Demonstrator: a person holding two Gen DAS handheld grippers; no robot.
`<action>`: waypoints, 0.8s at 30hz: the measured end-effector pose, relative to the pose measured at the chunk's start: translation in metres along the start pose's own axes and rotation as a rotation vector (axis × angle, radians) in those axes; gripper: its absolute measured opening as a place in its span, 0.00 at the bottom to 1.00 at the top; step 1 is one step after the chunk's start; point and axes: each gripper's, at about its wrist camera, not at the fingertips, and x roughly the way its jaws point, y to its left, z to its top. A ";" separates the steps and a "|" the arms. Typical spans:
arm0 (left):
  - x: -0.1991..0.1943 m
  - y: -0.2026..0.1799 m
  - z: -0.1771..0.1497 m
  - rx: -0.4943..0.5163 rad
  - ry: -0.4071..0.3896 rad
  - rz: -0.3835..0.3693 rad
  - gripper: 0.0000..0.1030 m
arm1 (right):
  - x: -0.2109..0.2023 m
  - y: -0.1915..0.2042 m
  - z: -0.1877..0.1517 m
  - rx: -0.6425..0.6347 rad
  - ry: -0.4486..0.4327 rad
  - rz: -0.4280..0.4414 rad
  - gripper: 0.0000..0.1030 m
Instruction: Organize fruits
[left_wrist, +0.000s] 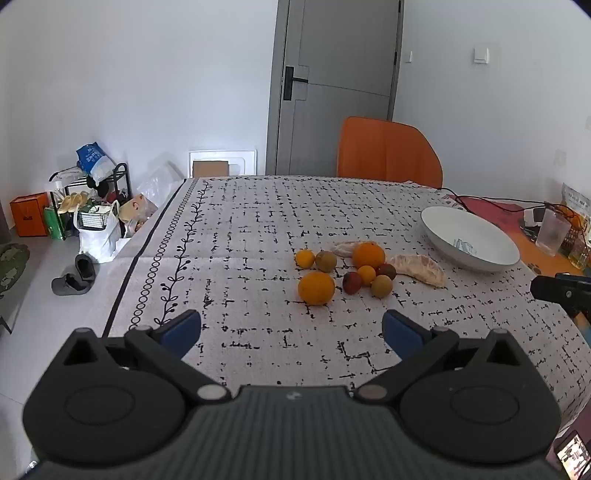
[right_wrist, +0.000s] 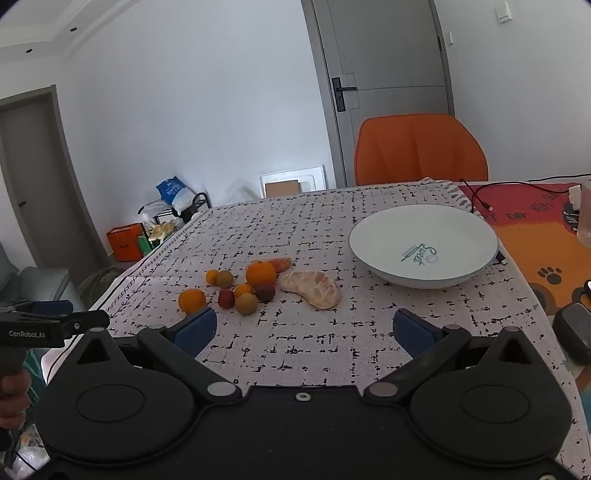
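Observation:
Several fruits lie in a loose cluster on the patterned tablecloth: a large orange (left_wrist: 316, 288) (right_wrist: 192, 300) nearest, another orange (left_wrist: 368, 254) (right_wrist: 260, 273), small mandarins, brownish and red round fruits, and a peeled pomelo piece (left_wrist: 419, 269) (right_wrist: 312, 288). An empty white bowl (left_wrist: 469, 237) (right_wrist: 424, 245) sits right of them. My left gripper (left_wrist: 291, 330) is open and empty, short of the fruits. My right gripper (right_wrist: 304, 332) is open and empty, short of the pomelo piece and bowl.
An orange chair (left_wrist: 388, 153) (right_wrist: 419, 149) stands behind the table. Cables, a clear cup (left_wrist: 552, 232) and small items lie on the orange mat at the right. The table's left edge (left_wrist: 122, 280) drops to a floor with bags and boxes.

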 end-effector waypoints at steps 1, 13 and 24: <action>0.000 0.000 0.000 -0.002 0.000 -0.002 1.00 | 0.001 0.000 0.000 -0.003 0.003 -0.002 1.00; 0.004 0.001 -0.003 -0.008 0.012 -0.005 1.00 | 0.006 0.003 -0.007 -0.005 0.013 -0.005 1.00; 0.005 0.001 -0.002 -0.005 0.012 -0.006 1.00 | 0.005 0.003 -0.006 -0.009 0.027 -0.016 1.00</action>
